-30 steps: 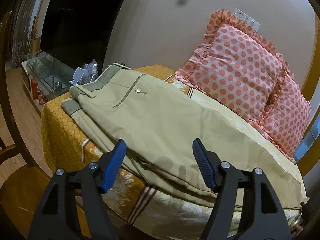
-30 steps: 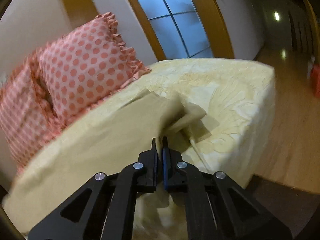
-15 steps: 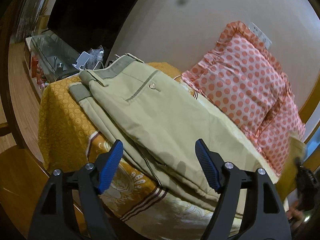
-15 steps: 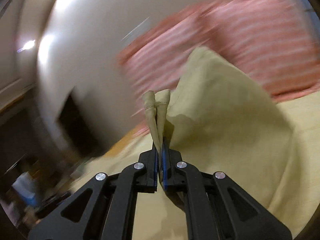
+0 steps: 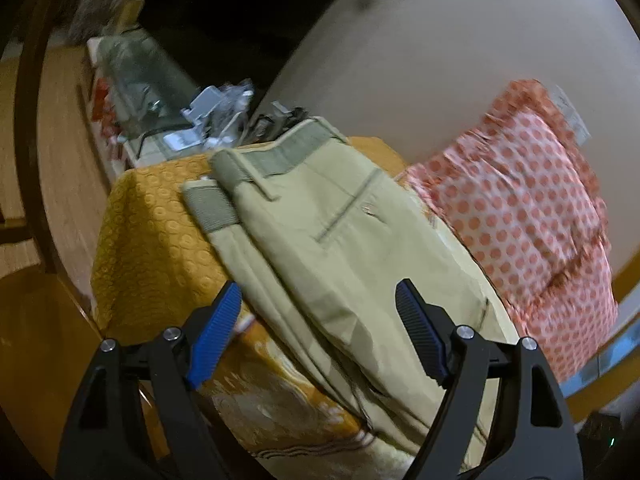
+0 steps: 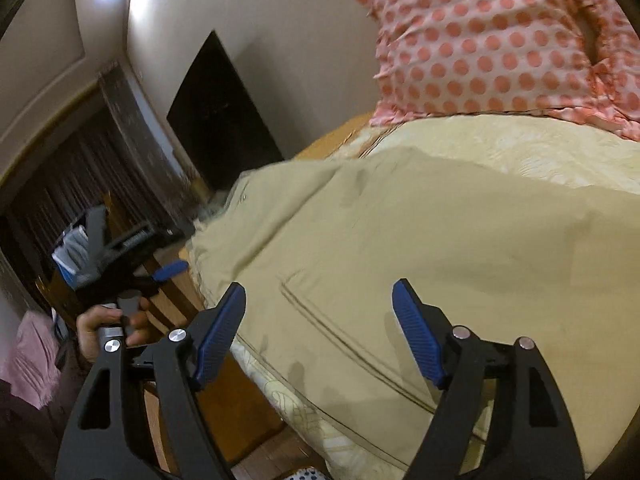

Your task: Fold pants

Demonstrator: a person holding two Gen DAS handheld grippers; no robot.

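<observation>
Right gripper (image 6: 318,322): jaws wide, empty, hovering low over pants (image 6: 420,248). Left gripper (image 5: 318,320): jaws wide, empty. Pants lie on bed (image 5: 152,216), long axis running from fingers toward waistband (image 5: 276,156); right nearer.

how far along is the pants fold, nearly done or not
Done: the khaki pants lie flat on the bed, legs stacked along their length, waistband at the orange end. In hand: nothing; the left gripper and right gripper both hang over the fabric with jaws open. Whether the legs are already doubled toward the waistband cannot be told. Left: probably a final fold or smoothing.
</observation>
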